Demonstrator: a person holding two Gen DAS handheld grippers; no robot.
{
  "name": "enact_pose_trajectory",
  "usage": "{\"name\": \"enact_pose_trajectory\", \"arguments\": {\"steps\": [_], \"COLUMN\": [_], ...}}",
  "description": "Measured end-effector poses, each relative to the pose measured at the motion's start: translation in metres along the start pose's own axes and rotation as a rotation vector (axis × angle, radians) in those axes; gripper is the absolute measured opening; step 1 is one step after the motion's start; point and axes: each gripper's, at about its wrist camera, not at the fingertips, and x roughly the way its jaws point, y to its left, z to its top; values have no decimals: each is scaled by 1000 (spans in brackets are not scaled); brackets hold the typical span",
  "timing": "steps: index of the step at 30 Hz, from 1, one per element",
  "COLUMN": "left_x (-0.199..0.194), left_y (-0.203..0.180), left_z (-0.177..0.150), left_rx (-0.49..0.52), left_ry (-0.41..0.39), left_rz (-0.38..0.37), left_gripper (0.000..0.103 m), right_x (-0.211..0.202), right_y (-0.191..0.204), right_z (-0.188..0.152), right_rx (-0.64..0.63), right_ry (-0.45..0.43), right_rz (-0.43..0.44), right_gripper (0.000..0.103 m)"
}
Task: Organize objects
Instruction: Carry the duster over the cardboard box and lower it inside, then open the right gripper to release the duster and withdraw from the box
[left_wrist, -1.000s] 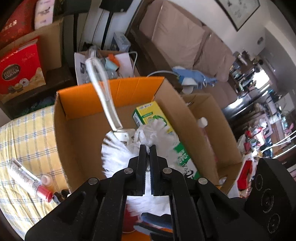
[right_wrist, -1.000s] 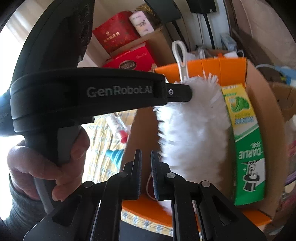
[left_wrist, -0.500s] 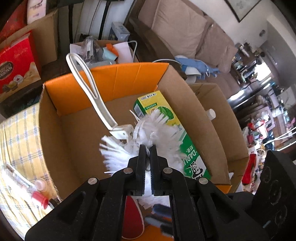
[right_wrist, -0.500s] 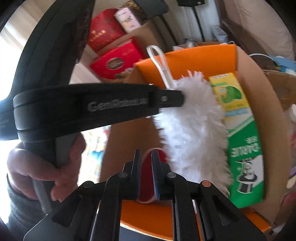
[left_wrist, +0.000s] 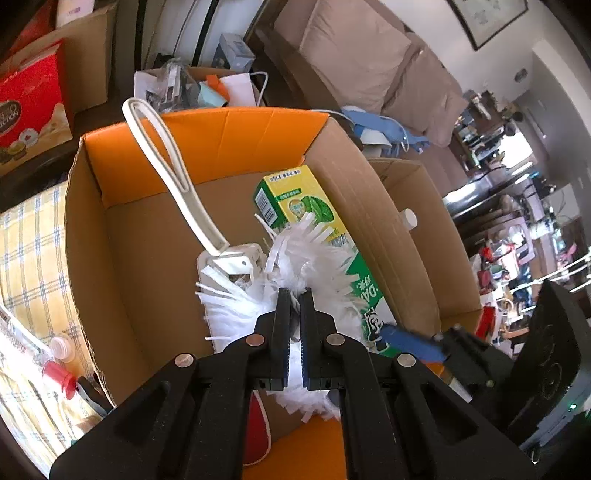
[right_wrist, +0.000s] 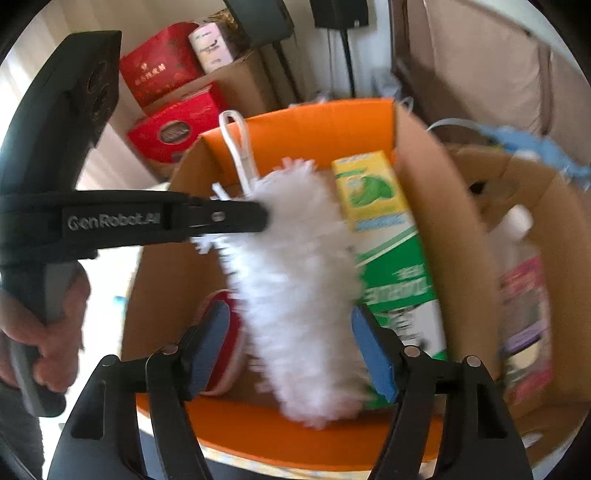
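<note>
A white fluffy duster (left_wrist: 258, 295) with a cream loop handle (left_wrist: 166, 166) lies tilted inside the cardboard box with orange flaps (left_wrist: 221, 140). My left gripper (left_wrist: 291, 317) is shut on the duster's fluffy head. In the right wrist view the duster (right_wrist: 295, 295) runs down the middle of the box (right_wrist: 314, 125), and the left gripper's fingertips (right_wrist: 255, 218) dig into its upper end. My right gripper (right_wrist: 291, 332) hangs over the duster's lower end. Its jaws are opening, and the blue pads (right_wrist: 210, 339) stand either side of the fluff without pressing it. A green-yellow carton (right_wrist: 380, 229) lies alongside.
A red, white-rimmed item (right_wrist: 229, 354) sits at the box bottom. A second cardboard box (right_wrist: 546, 206) to the right holds a bottle (right_wrist: 524, 280). Tubes with a red cap (left_wrist: 55, 373) lie on the yellow plaid cloth (left_wrist: 29, 240). Red gift boxes (right_wrist: 173, 125) and a sofa (left_wrist: 369, 59) stand behind.
The right gripper's jaws went from shut to wide apart and it tipped down over the box. The left gripper sank the duster a little deeper into the box.
</note>
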Motion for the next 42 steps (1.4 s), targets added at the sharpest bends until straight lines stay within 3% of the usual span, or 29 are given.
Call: {"name": "enact_pose_trajectory", "arguments": {"steps": [7, 10, 14, 16, 18, 20, 29, 42], "left_x": [14, 23, 31, 25, 12, -3, -62, -114], "left_y": [-21, -23, -11, -4, -5, -8, -6, 32], "left_z": [-15, -22, -25, -25, -25, -24, -26, -54], "left_rx": [35, 30, -12, -31, -17, 13, 15, -28], "left_ry": [35, 53, 67, 53, 21, -29, -128, -209], "left_rz": [21, 20, 37, 20, 36, 43, 102, 207], "left_gripper": [4, 4, 5, 15, 57, 71, 89, 93], "right_x": [2, 15, 24, 22, 17, 11, -2, -10], "right_y": [-1, 2, 2, 2, 1, 1, 11, 30], "right_z": [-6, -7, -12, -11, -11, -11, 4, 13], "right_rx": [-78, -92, -82, -73, -67, -65, -22, -21], "right_ry": [18, 53, 77, 74, 63, 48, -9, -42], "right_rz": [-75, -70, -68, -67, -60, -59, -2, 8], "right_gripper": [70, 61, 60, 60, 60, 61, 81, 86]}}
